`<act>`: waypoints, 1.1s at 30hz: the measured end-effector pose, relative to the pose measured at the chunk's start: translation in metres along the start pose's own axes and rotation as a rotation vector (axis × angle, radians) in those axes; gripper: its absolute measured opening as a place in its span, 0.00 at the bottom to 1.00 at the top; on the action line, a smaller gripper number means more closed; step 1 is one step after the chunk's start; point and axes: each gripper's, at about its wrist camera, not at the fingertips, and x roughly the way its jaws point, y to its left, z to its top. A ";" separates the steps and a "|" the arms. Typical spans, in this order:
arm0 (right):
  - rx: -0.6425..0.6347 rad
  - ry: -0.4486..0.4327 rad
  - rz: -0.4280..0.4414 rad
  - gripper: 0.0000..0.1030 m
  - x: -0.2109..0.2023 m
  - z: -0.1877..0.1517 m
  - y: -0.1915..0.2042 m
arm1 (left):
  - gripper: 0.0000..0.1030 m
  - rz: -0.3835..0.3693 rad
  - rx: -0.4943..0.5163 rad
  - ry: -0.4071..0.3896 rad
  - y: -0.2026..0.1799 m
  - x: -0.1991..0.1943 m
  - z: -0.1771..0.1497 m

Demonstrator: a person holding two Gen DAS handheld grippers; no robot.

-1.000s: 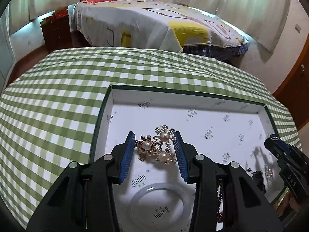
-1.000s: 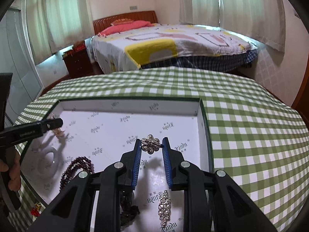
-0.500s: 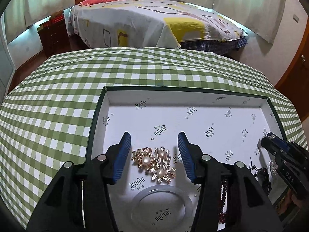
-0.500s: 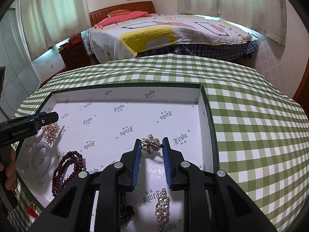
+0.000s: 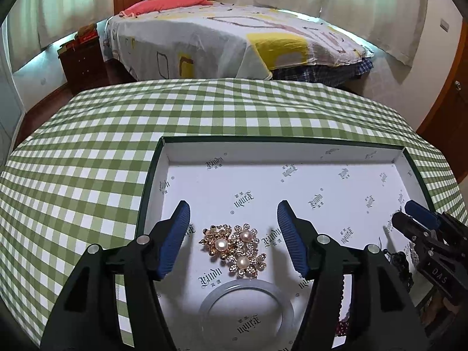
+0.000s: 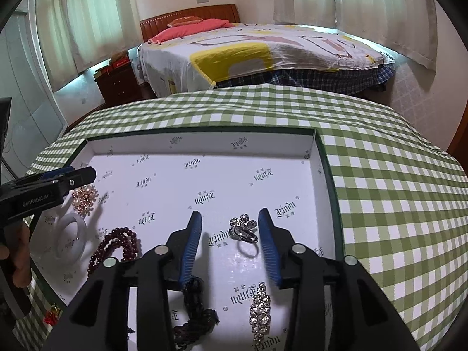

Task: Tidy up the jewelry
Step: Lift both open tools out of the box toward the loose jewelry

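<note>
A shallow white-lined tray (image 5: 152, 181) lies on the green checked tablecloth. In the left wrist view a gold brooch with three pearls (image 5: 234, 248) rests on the tray floor between the blue fingers of my left gripper (image 5: 232, 207). Its jaws are opening and stand well off the brooch on both sides. In the right wrist view a silver flower ring (image 6: 244, 229) lies on the tray floor inside my right gripper (image 6: 229, 215). Those jaws are opening too, and the ring sits loose, close to the right-hand finger (image 6: 267, 234).
Also in the tray are a white bangle (image 6: 71, 239), a dark red bead bracelet (image 6: 117, 245), a dark braided cord (image 6: 196, 307) and a rhinestone clip (image 6: 260, 310). A small red trinket (image 6: 52, 314) lies outside on the cloth. A bed (image 6: 263, 49) stands beyond the table's far edge.
Both grippers have opened. The pearl brooch left the left gripper's pads and now lies on the tray floor. The right gripper has let go of the ring, which now rests on the tray.
</note>
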 end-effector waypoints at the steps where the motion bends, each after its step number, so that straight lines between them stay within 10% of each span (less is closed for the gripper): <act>1: 0.003 -0.007 -0.001 0.44 -0.002 0.000 -0.001 | 0.61 -0.003 0.000 -0.010 0.001 -0.003 0.000; 33: -0.028 -0.184 -0.002 0.44 -0.122 -0.049 0.032 | 0.63 0.021 -0.002 -0.284 0.000 -0.163 -0.080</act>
